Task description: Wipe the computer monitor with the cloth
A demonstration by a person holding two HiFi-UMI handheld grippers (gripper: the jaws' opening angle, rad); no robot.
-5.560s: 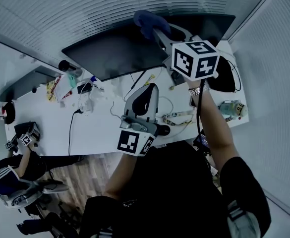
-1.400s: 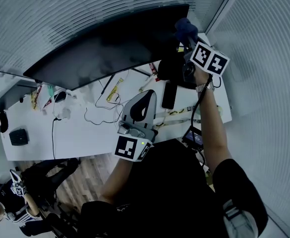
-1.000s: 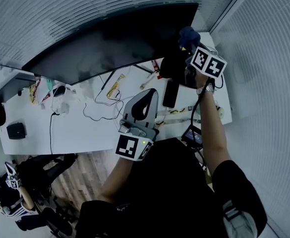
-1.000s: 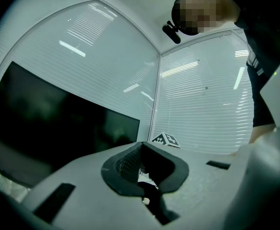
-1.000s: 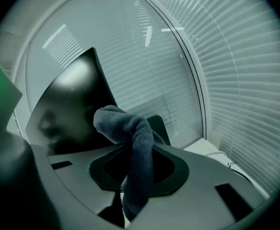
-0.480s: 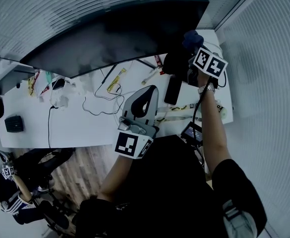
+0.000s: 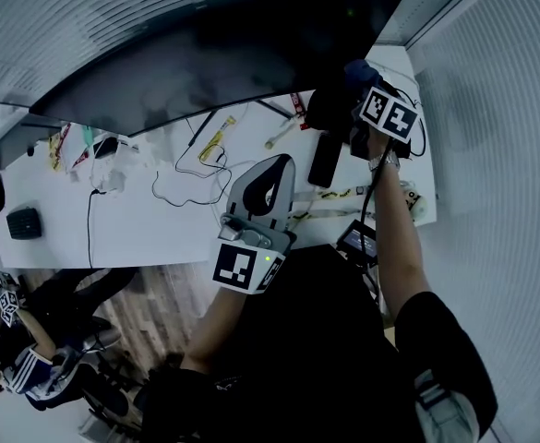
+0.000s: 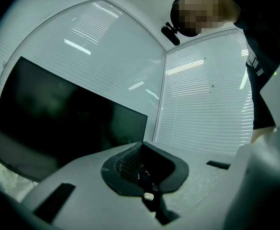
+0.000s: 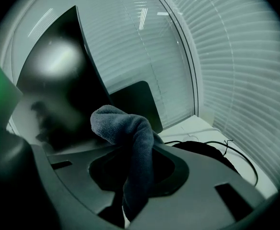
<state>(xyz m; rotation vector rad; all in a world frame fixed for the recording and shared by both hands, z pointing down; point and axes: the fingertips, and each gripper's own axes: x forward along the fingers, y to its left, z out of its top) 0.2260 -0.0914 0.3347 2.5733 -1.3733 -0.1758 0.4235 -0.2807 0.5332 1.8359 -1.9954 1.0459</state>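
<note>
Cloth [image 9: 123, 126]: dark, bunched, clamped between the jaws of the right gripper [image 9: 130, 186], its free wad beside the lower right edge of the monitor [image 7: 223, 53]; contact with the screen uncertain. Left gripper [image 7: 268, 190]: jaws together, empty, held low over the desk [image 7: 159, 233]. Handling, as judged: lay the wad flat to the glass, use light even strokes, grip firmly so it cannot slip.
</note>
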